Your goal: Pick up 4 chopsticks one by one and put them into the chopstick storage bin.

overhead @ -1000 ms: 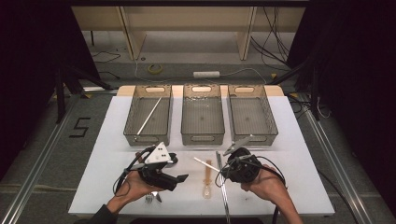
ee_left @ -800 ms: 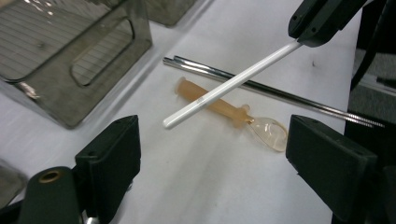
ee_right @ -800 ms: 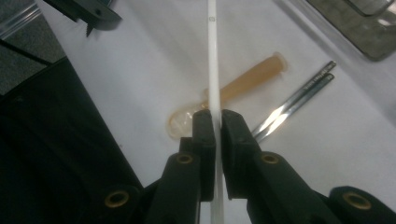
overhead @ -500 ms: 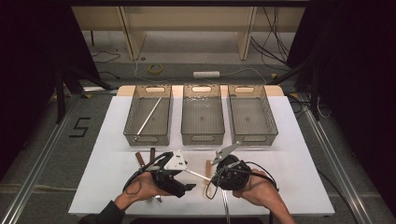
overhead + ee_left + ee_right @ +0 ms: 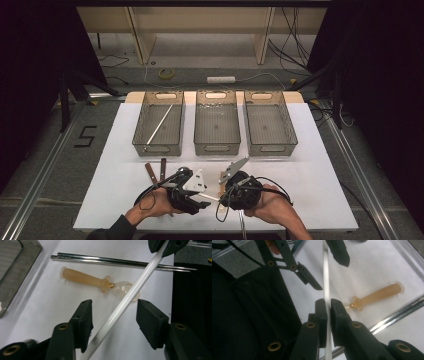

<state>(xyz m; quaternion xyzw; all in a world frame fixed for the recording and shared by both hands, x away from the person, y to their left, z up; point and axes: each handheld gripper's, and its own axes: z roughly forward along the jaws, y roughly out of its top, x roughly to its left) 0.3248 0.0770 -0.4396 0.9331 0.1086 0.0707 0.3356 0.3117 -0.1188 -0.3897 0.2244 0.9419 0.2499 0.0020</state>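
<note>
1. at the near edge of a white table [image 5: 320,150], a person holds a gripper in each hand, the two tools almost meeting over the table's middle.
2. the right gripper [image 5: 328,305] is clamped tight on a white chopstick [image 5: 326,277], its two pads pressed against the thin rod, which runs straight up out of them in the right gripper view.
3. the left gripper [image 5: 113,312] has just been closing around the same white chopstick [image 5: 125,300]; the stick passes slantwise between its pads, yet a gap shows on both sides and neither pad touches it.
4. in the high view the white chopstick [image 5: 211,196] bridges the short space between the left gripper [image 5: 202,202] and the right gripper [image 5: 225,197], held above the table.
5. below the stick lie an amber spoon [image 5: 95,280] with a clear bowl and, just beyond it, a pair of metal chopsticks [image 5: 112,262], side by side on the table.
6. three grey baskets [image 5: 217,127] stand in a row at the far side; the left one holds another pale chopstick [image 5: 160,125].
7. two brown sticks [image 5: 156,171] rest on the table left of the grippers.
</note>
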